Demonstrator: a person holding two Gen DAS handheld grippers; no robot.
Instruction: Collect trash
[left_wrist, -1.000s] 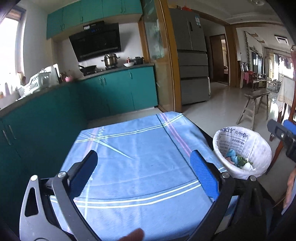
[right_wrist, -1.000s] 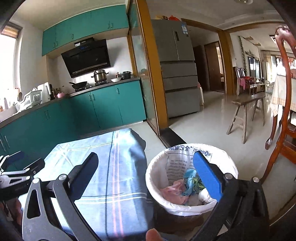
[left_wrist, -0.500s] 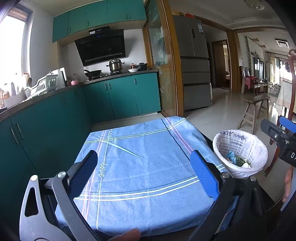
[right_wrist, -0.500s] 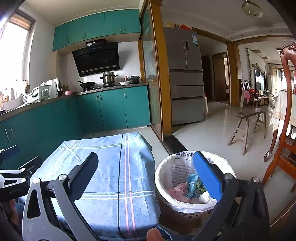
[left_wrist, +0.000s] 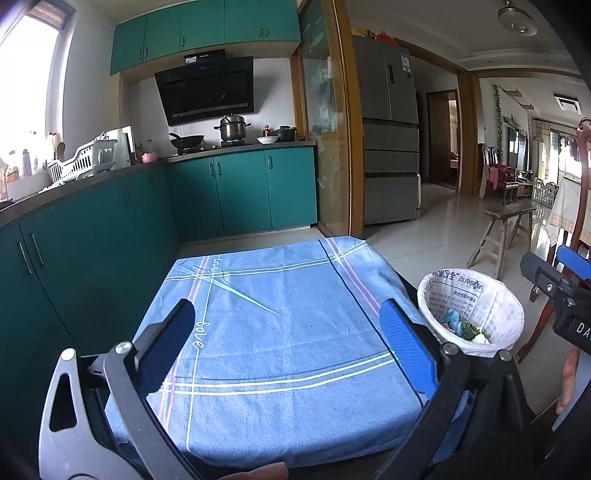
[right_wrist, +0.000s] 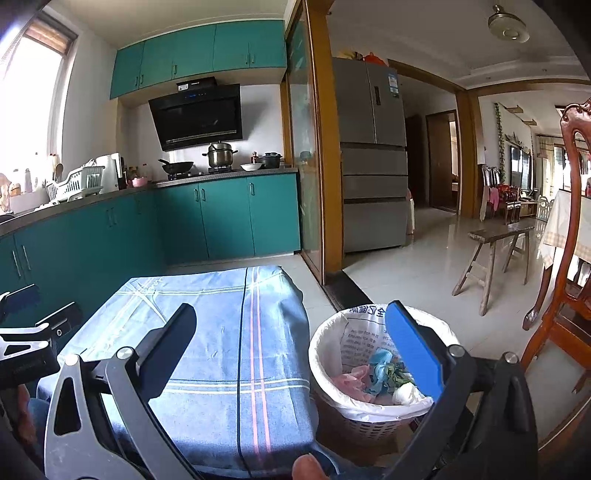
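A white-lined waste basket (left_wrist: 498, 317) (right_wrist: 332, 350) stands on the floor right of a low table under a blue cloth (left_wrist: 280, 332) (right_wrist: 221, 332). Inside it lie crumpled pink, blue, green and white scraps (right_wrist: 376, 376) (left_wrist: 463, 328). My left gripper (left_wrist: 286, 343) hovers open over the near part of the bare cloth, nothing between its fingers. My right gripper (right_wrist: 291, 347) is open too, straddling the table's right edge and the basket's near rim, holding nothing. The right gripper's body (left_wrist: 557, 291) shows at the right edge of the left wrist view, and the left gripper's body (right_wrist: 29, 332) shows at the left edge of the right wrist view.
Teal kitchen cabinets (left_wrist: 110, 236) run along the left and back, with a stove and pots on the counter (left_wrist: 229, 129). A grey fridge (right_wrist: 373, 155) stands beyond a wooden door frame. A wooden bench (right_wrist: 495, 243) and a wooden chair (right_wrist: 569, 258) stand on the tiled floor to the right.
Both grippers have pulled back and risen, so table and basket look smaller and lower in each view. Both stay open and empty.
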